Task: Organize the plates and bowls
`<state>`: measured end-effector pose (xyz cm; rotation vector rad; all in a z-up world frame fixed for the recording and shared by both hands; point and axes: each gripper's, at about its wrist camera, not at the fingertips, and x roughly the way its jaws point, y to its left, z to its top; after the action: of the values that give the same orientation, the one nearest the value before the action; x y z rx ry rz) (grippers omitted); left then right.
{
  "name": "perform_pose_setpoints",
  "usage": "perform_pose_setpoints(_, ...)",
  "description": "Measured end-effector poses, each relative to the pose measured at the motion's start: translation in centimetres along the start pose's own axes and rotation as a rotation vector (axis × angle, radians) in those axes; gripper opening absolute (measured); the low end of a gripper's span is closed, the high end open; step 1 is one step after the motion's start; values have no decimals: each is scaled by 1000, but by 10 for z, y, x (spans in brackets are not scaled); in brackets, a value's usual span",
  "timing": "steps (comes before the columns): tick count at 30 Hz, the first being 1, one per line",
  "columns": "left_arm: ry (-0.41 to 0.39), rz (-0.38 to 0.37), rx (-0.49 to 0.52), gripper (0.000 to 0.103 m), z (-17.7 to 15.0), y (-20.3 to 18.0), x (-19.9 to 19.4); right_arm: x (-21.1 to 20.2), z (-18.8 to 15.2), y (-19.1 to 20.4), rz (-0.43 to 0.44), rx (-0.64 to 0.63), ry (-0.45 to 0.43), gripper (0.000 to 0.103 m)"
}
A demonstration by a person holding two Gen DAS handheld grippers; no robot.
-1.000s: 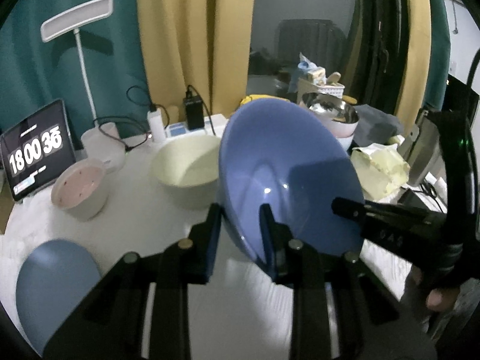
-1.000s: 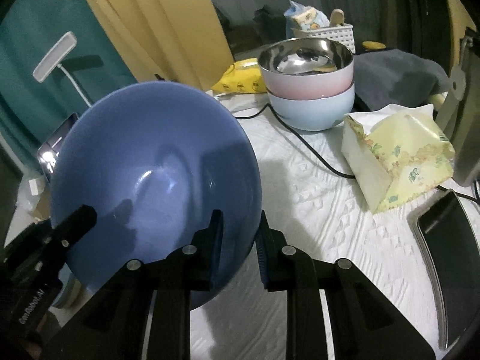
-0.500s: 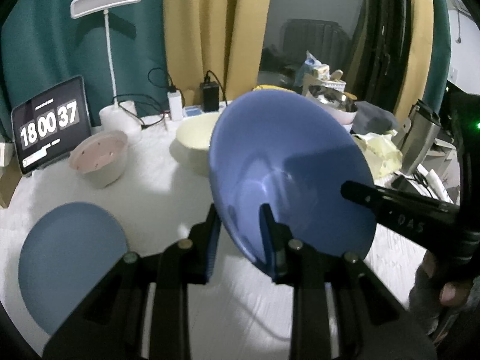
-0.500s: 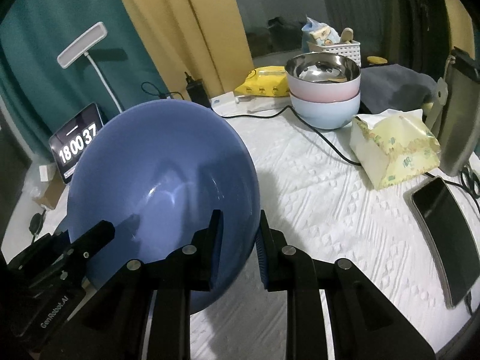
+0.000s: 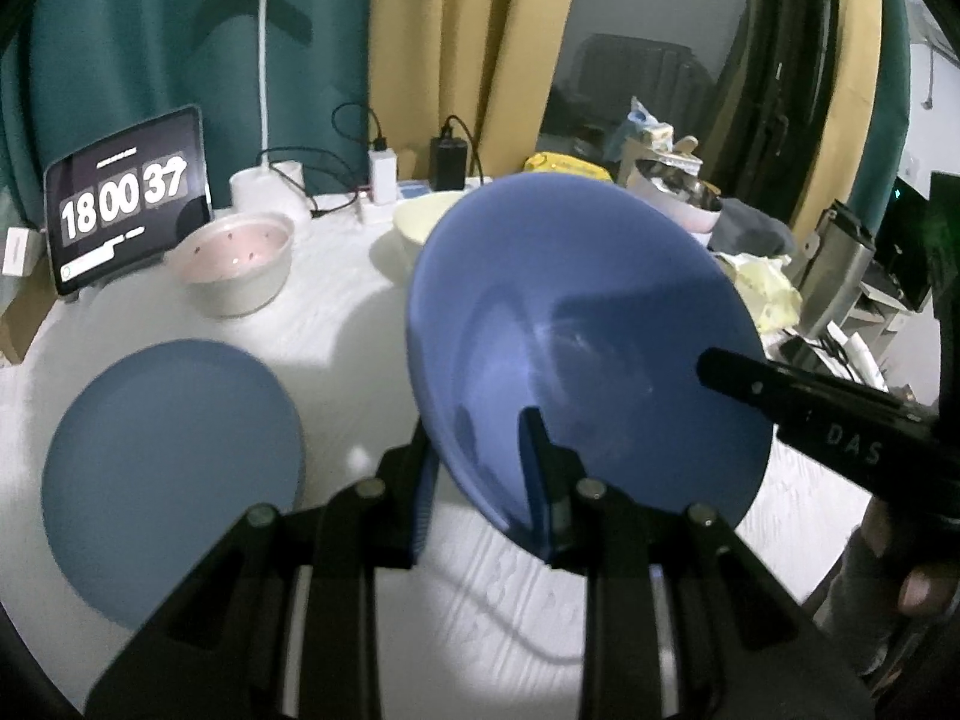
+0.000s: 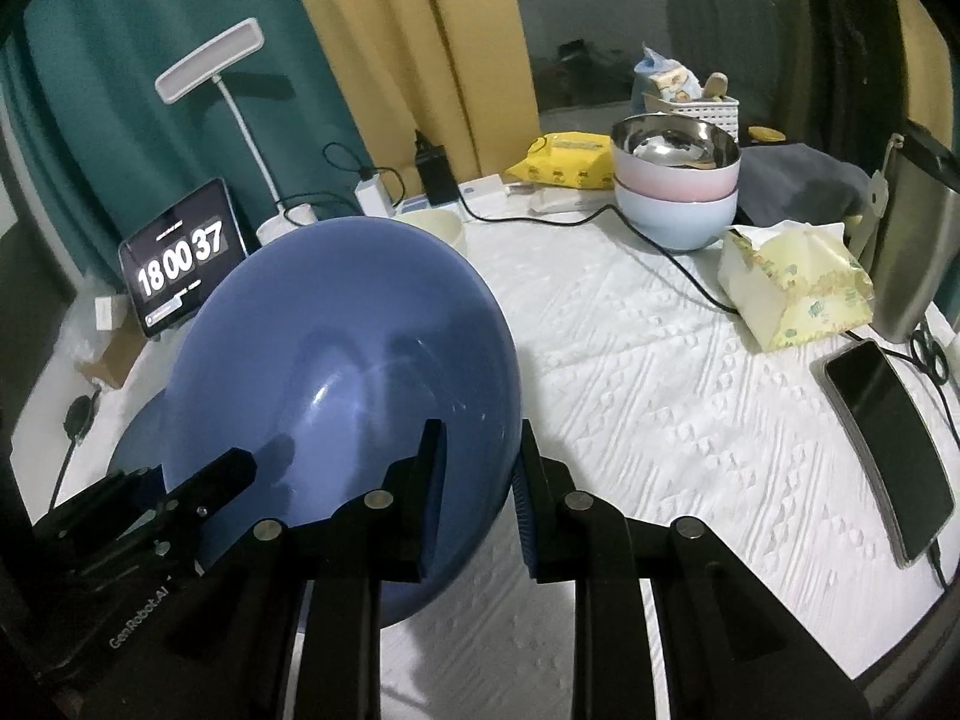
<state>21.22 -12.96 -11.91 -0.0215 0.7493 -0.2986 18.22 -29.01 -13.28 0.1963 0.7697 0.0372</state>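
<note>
Both tools, left point(image 5: 480, 450) and right point(image 6: 477, 456), pinch opposite rims of a glossy, round blue bowl point(image 5: 576, 336), tilted above the quilted white desk point(image 6: 690, 420).

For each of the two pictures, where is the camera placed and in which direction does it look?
Left wrist view: sits on the left gripper, looking forward and down across the white table toward the clock tablet; own fingers clamp the blue bowl, and the right gripper enters from the right.
Right wrist view: sits on the right gripper, facing the stacked bowls and tissue pack; the left gripper shows at lower left.
Shared: blue bowl, clock tablet, lamp, blue plate.
</note>
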Motion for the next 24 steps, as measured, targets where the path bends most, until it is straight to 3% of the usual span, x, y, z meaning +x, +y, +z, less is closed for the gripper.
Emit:
perform_pose_setpoints(7, 37, -3, -20, 27, -9, 12, -2, 3, -10, 13, -5, -8, 45, 26)
perform_pose_setpoints(11, 68, -17, -34, 27, -17, 16, 1, 5, -13, 18, 0, -13, 68, 34)
perform_pose_setpoints(24, 109, -20, -47, 28, -24, 25, 1, 9, -21, 22, -1, -14, 113, 37)
